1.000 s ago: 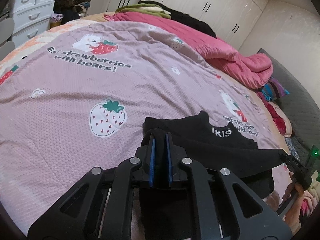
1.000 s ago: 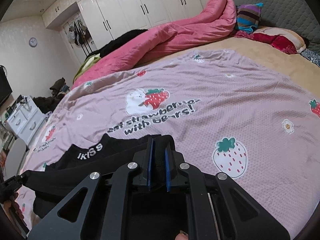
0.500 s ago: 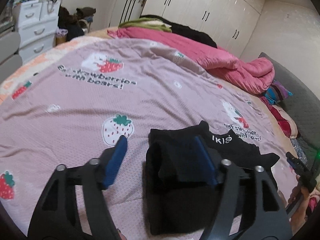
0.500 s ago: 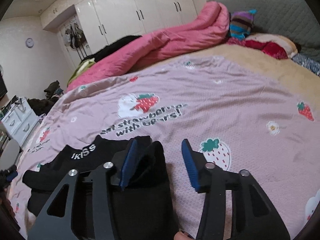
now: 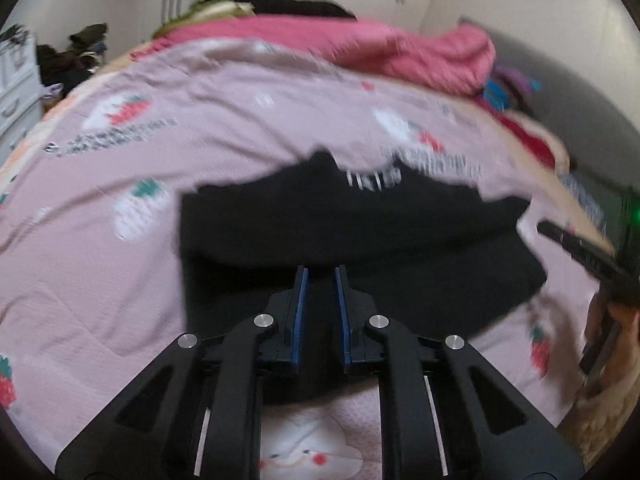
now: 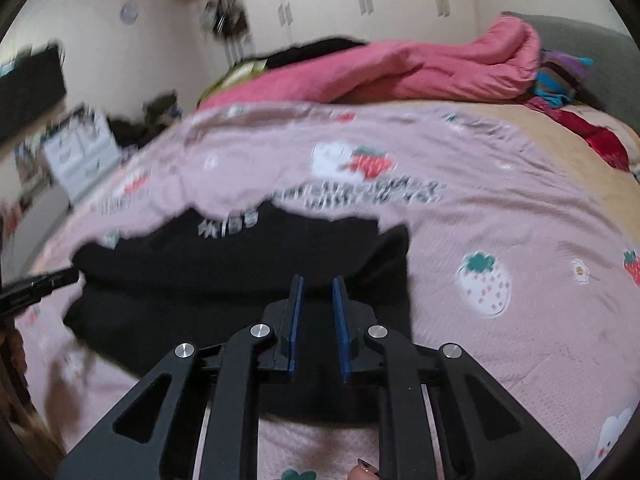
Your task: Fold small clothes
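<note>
A small black garment (image 5: 352, 232) with white lettering near its far edge lies folded on the pink strawberry bedspread (image 5: 120, 184); it also shows in the right wrist view (image 6: 256, 280). My left gripper (image 5: 321, 276) hovers over the garment's near part, jaws a narrow gap apart, holding nothing. My right gripper (image 6: 317, 284) hovers over the garment's near right part, jaws also slightly apart and empty. The right gripper shows at the right edge of the left wrist view (image 5: 576, 248). Both views are motion-blurred.
A rolled pink duvet (image 6: 400, 72) and dark clothes lie along the far side of the bed. Coloured pillows (image 6: 560, 80) sit at the right by a grey headboard. A white drawer unit (image 6: 80, 148) stands left of the bed.
Both grippers let go of the black garment, opened wide, then pulled back toward me and narrowed to a small gap. The garment now lies folded on the bedspread.
</note>
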Demonstrator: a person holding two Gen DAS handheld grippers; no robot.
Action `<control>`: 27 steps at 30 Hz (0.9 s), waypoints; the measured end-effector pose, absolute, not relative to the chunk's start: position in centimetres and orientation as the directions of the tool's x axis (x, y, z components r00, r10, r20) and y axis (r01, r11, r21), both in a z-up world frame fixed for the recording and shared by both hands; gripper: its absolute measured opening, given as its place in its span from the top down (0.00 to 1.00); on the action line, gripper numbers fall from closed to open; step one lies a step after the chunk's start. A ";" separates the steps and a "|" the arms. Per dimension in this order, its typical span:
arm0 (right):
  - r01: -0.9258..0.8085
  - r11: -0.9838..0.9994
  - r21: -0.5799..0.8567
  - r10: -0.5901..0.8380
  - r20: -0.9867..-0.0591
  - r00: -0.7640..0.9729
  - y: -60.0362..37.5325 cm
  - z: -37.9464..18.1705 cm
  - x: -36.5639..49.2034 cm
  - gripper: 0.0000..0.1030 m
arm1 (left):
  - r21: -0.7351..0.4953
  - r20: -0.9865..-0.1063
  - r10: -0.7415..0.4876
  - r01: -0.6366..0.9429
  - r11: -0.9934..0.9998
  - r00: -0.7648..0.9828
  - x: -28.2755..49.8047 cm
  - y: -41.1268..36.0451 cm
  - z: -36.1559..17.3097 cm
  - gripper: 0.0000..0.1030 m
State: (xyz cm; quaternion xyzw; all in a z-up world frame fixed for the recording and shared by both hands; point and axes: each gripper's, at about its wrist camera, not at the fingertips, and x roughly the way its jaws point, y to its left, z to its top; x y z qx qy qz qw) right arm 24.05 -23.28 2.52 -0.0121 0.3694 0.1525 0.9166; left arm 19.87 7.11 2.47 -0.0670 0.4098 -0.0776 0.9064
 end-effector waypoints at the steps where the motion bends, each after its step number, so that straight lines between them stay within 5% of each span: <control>1: -0.286 0.955 0.083 0.261 -0.697 0.668 -23.0 2.0 24.2 0.86 | -0.160 -0.749 -0.181 0.091 0.983 0.637 20.2 6.4 1.7 0.93; 9: -0.236 0.971 0.037 0.180 -0.761 0.623 -22.0 -1.8 28.3 0.86 | -0.101 -0.778 -0.111 0.052 0.994 0.619 22.7 6.2 -0.3 0.92; 15: -0.233 0.969 0.085 0.217 -0.746 0.630 -21.6 -1.8 31.1 0.86 | -0.196 -0.760 -0.137 -0.024 0.980 0.635 25.7 8.7 -1.0 0.91; 18: -0.227 0.967 0.113 0.236 -0.728 0.644 -21.8 -1.4 32.3 0.86 | -0.234 -0.739 -0.124 -0.079 0.969 0.662 26.4 9.9 -0.5 0.78; 25: -0.207 0.963 0.175 0.270 -0.666 0.695 -23.6 0.5 34.0 0.86 | -0.355 -0.633 -0.125 -0.144 0.924 0.764 26.5 13.6 2.3 0.74; 27: -0.190 0.968 0.162 0.250 -0.658 0.711 -24.3 0.9 34.3 0.85 | -0.367 -0.600 -0.103 -0.158 0.917 0.794 25.7 14.4 3.5 0.65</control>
